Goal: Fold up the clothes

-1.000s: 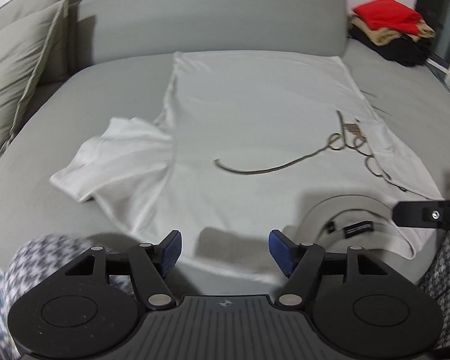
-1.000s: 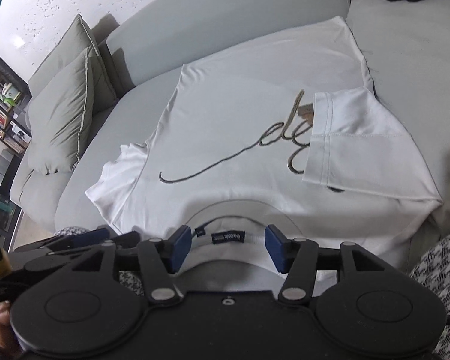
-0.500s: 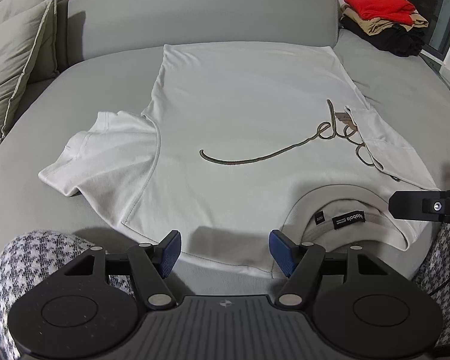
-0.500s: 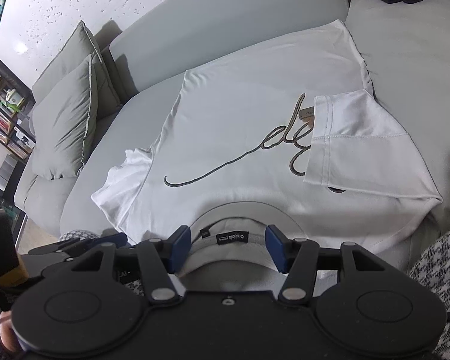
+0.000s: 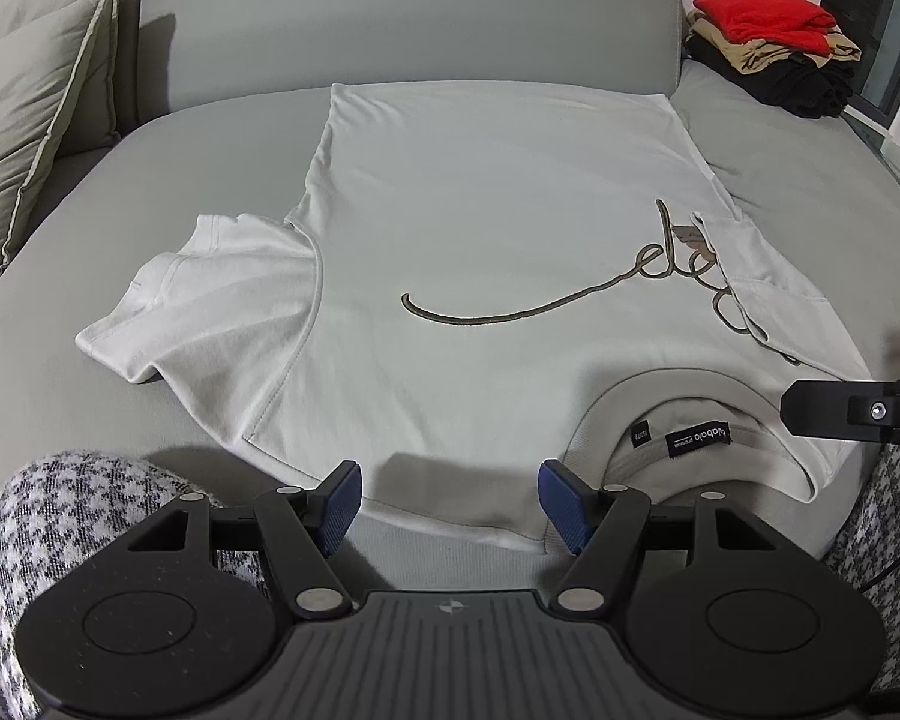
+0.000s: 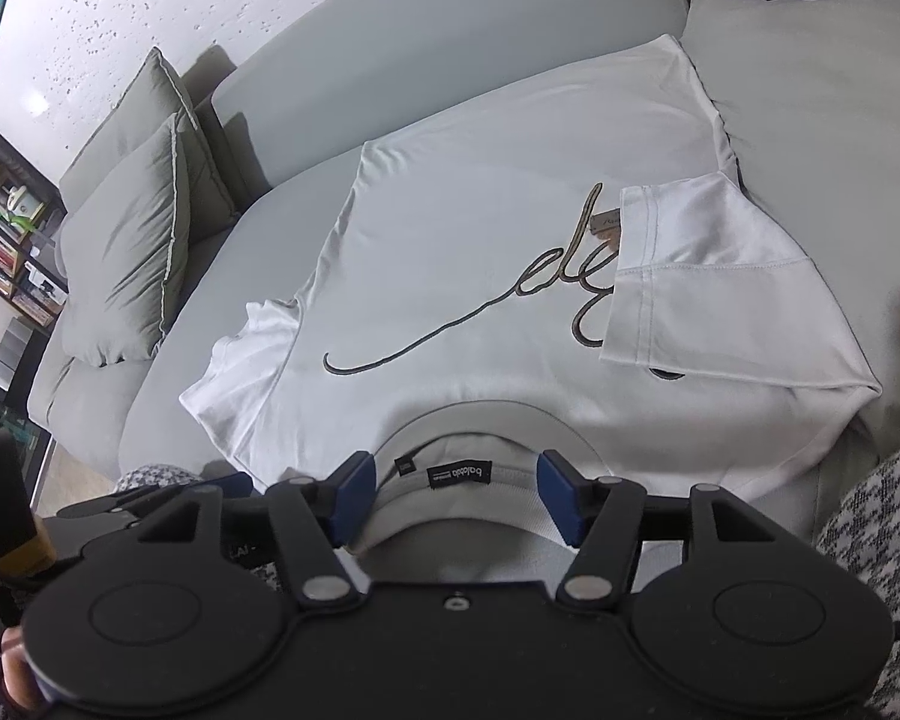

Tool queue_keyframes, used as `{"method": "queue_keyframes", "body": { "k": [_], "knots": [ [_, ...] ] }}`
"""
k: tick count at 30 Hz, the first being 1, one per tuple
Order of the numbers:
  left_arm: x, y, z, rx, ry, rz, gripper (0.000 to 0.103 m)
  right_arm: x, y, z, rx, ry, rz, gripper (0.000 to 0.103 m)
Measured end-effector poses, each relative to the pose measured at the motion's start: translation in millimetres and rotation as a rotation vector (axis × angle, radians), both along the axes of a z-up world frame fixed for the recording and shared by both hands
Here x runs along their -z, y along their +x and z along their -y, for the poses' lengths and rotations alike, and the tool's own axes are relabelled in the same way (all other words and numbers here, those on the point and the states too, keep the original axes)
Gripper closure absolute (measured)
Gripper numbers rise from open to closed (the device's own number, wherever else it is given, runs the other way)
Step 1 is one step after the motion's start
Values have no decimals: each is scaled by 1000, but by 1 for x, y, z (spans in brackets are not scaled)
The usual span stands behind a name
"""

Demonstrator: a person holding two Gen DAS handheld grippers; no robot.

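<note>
Both tongs, left (image 5: 450,501) and right (image 6: 456,495), gape empty; the folded sleeve (image 6: 708,288) hides the end of the shirt (image 5: 486,228) script.

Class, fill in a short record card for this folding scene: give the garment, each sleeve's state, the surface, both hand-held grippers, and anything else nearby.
garment: white T-shirt, lying flat, collar nearest the cameras
right sleeve: folded in over the chest lettering
left sleeve: spread out to the side, not folded
surface: grey sofa
left hand-held gripper: open, at the near shoulder edge
right hand-held gripper: open, by the collar
nearby: pile of folded clothes, cushions
</note>
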State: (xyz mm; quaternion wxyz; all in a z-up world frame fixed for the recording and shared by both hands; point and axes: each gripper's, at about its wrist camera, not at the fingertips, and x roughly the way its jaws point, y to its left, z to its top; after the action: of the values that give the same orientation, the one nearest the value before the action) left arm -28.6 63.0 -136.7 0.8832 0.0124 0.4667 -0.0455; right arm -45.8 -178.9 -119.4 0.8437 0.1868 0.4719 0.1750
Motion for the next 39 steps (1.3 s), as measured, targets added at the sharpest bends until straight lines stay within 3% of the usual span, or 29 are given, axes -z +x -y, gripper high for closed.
{"method": "queue_keyframes", "body": {
  "k": [5, 11, 16, 26, 30, 33, 36, 38, 39],
  "knots": [
    [-6, -1, -17, -68, -1, 25, 37, -3, 3, 0, 17, 22, 25, 45],
    [-17, -5, -68, -229, -19, 59, 37, -2, 18, -4, 17, 106, 5, 47],
    [-25, -4, -130, -377, -173, 88, 37, 0, 31, -8, 17, 176, -13, 47],
    [12, 46, -229, -639, -514, 25, 53, 23, 56, -3, 88, 265, -105, 47],
    [26, 61, -243, -667, -556, -10, 57, 31, 55, -1, 107, 259, -129, 47],
    [27, 74, -238, -628, -533, -31, 56, 32, 54, 2, 117, 254, -131, 47],
    [29, 89, -231, -600, -490, -65, 66, 33, 54, 3, 129, 249, -132, 47],
    [30, 98, -227, -601, -462, -87, 94, 34, 53, 5, 133, 251, -132, 47],
    [30, 100, -225, -606, -450, -88, 100, 34, 52, 6, 135, 251, -132, 47]
  ]
}}
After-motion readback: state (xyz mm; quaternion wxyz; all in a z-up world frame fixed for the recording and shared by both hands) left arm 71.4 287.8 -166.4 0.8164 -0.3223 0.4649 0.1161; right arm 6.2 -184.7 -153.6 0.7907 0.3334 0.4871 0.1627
